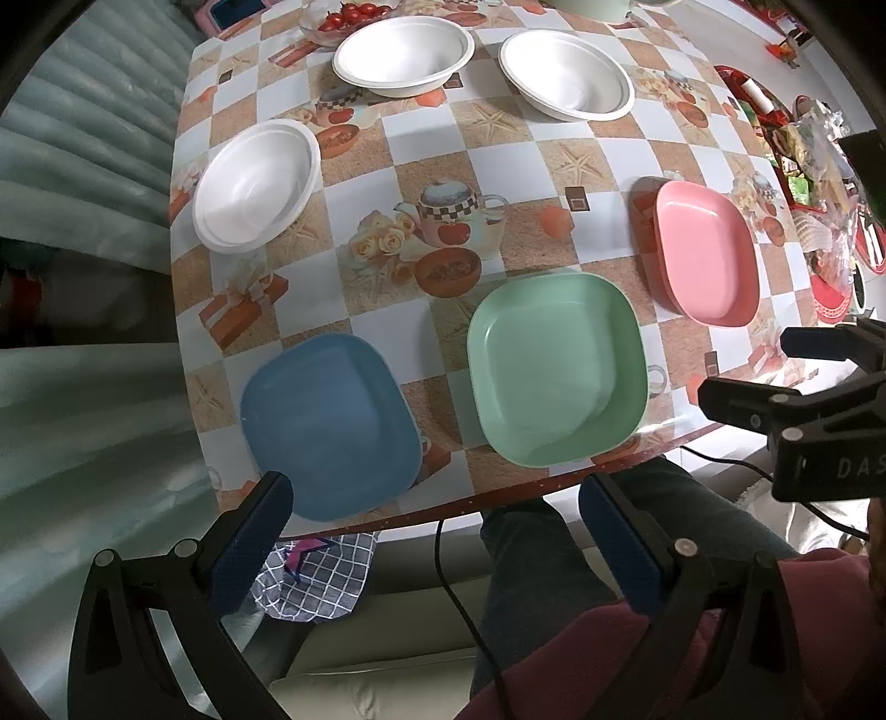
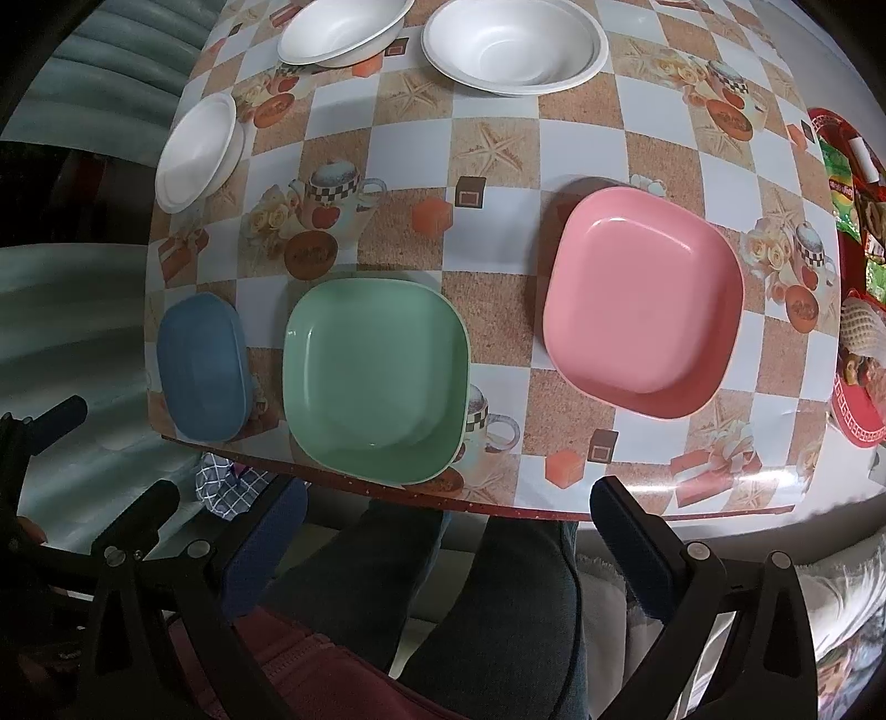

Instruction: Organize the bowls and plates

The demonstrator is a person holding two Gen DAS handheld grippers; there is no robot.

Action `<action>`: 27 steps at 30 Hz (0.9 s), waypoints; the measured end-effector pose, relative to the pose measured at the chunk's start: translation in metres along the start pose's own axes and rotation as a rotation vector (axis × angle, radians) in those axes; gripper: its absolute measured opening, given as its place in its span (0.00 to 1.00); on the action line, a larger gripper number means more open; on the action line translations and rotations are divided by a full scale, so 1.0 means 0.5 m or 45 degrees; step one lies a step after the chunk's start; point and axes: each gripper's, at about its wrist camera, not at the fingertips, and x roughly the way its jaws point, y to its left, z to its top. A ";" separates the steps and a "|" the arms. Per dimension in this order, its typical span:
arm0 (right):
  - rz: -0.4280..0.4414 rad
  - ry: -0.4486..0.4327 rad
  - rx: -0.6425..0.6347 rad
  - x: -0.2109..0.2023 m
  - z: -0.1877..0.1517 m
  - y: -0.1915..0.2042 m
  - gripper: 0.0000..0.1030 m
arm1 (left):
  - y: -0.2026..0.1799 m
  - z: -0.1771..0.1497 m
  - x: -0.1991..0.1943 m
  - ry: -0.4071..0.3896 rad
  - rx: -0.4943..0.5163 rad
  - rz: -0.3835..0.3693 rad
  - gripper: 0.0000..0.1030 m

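left gripper (image 1: pixel 437 531): jaws spread wide, nothing between them. It hangs over the near table edge, with the person's dark trousers (image 1: pixel 531 559) below.
right gripper (image 2: pixel 448 531): same deal, jaws wide apart and empty, hovering off the near edge above the person's lap. In the left wrist view it pokes in at about 3 o'clock.
blue plate (image 1: pixel 329 426): square-ish, sitting at 7 o'clock of the table in the left wrist view, right by the near edge and just ahead of the left gripper's left finger.
green plate (image 1: pixel 556 368): next one over, beside the blue one at roughly 5 o'clock, near the edge too. Not touching its neighbours.
pink plate (image 1: pixel 709 255): further right at 3 o'clock, apart from the green one.
white bowls: three of them on the far half. One at 10 o'clock (image 1: pixel 257 185), one at 12 (image 1: pixel 404 52), one at 1 (image 1: pixel 565 75). All upright, all separate.
tablecloth (image 1: pixel 487 166): checkered, printed with teapots and starfish.
tomatoes (image 1: pixel 354 14): small red ones in a clear dish, behind the 12 o'clock bowl.
red tray (image 2: pixel 853 387): cluttered, at the table's right side.
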 end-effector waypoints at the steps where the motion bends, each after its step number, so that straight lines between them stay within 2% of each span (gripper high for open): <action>1: -0.002 -0.002 0.001 -0.001 0.001 0.000 1.00 | 0.000 -0.005 -0.001 0.000 0.000 -0.001 1.00; 8: -0.002 -0.005 0.003 0.002 0.006 0.001 1.00 | -0.010 0.000 -0.002 0.000 0.014 0.007 1.00; 13: 0.015 0.017 0.013 0.017 -0.010 -0.005 1.00 | -0.010 -0.003 0.014 0.016 -0.001 -0.050 1.00; 15: 0.020 0.029 0.018 0.027 -0.018 -0.007 1.00 | -0.004 -0.001 0.018 0.042 -0.008 -0.038 1.00; 20: 0.111 0.100 0.025 0.031 -0.015 -0.013 1.00 | 0.006 0.006 0.033 0.077 -0.049 -0.088 1.00; 23: 0.126 0.007 0.018 0.034 -0.011 -0.016 1.00 | 0.008 0.010 0.040 0.092 -0.082 -0.132 1.00; 27: 0.198 -0.062 0.032 0.031 -0.005 -0.021 1.00 | 0.008 0.020 0.046 0.014 -0.102 -0.184 1.00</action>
